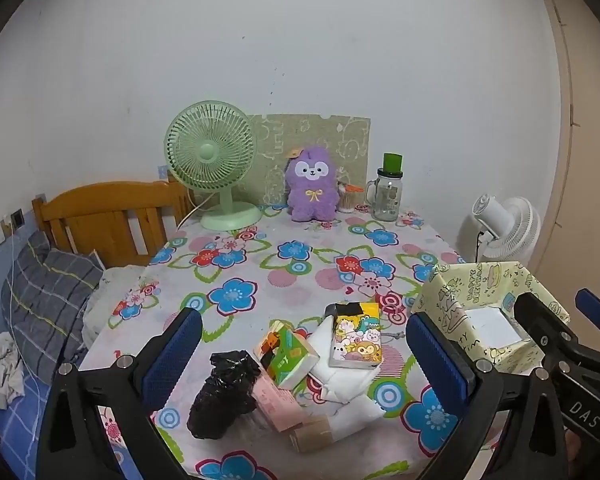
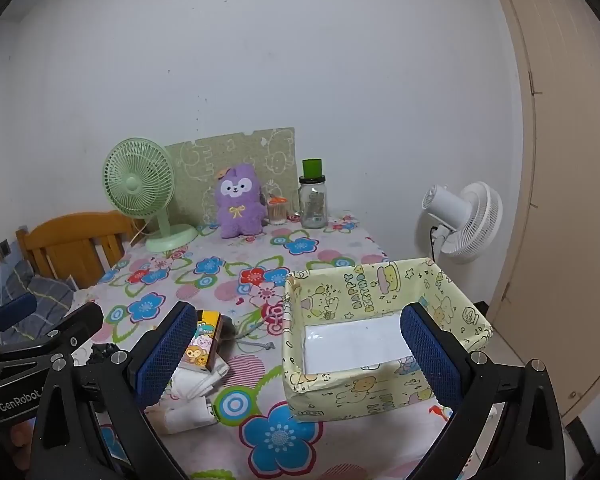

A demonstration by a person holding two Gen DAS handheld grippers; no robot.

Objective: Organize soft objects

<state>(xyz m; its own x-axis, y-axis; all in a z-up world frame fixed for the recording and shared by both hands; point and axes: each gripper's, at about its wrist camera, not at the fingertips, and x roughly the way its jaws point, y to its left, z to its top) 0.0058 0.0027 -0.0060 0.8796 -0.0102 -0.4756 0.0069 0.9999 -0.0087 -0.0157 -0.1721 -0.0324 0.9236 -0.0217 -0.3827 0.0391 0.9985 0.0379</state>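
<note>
My left gripper (image 1: 304,352) and right gripper (image 2: 296,350) hover with jaws wide apart, empty, over the table's (image 1: 260,272) near edge. The tissue packs (image 1: 286,356) piled there look light and squashy; I'd pinch one across its short sides, bound for the paper box (image 2: 380,292) at the near right corner.

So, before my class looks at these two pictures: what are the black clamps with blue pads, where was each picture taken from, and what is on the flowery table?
Each clamp is a hand-held gripper with a camera looking along its two fingers. One picture comes from the left gripper, the other from the right gripper. Both stand open and hold nothing. On the tablecloth lie a pile of tissue packs, a black bag and white cloths. Beside them stands a yellow paper box. At the back stand a green fan, a purple plush toy and a glass jar.
</note>
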